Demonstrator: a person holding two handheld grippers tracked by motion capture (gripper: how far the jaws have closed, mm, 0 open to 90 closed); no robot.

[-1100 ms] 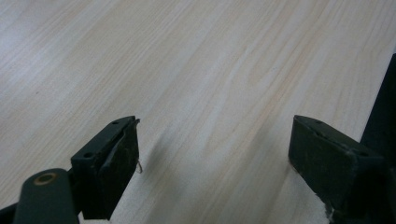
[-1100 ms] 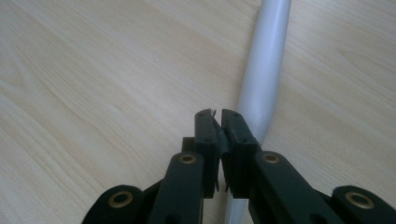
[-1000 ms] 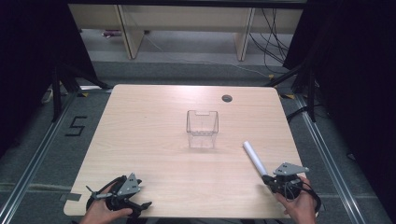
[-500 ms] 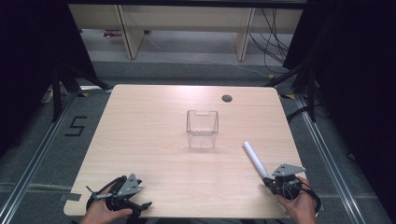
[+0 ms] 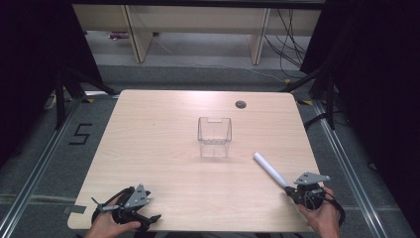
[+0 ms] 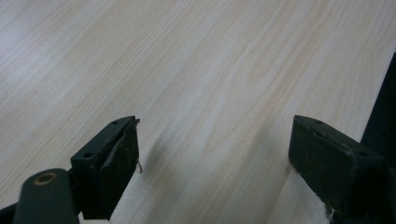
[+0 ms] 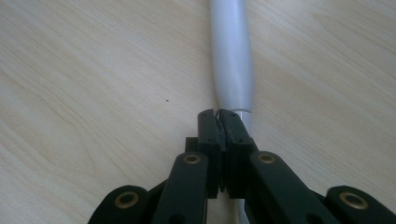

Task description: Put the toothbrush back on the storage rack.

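The right gripper point(image 7: 219, 113) has its jaws pressed together on the near end of a white tube point(image 7: 232, 51), which runs straight ahead from the tips, low over the wooden table point(image 5: 158, 139). Beyond the tube's far end, well apart, stands a clear plastic box point(image 5: 215, 136). The left gripper point(image 6: 212, 156) rests with jaws spread wide, bare wood between them.

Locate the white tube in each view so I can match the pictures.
High view: the white tube lies near the table's right front, slanting up-left from the right hand-held gripper.
Left gripper view: not in this picture.
Right gripper view: the tube runs from top centre down into the shut jaws.
Shared landmark: the pale wooden table.
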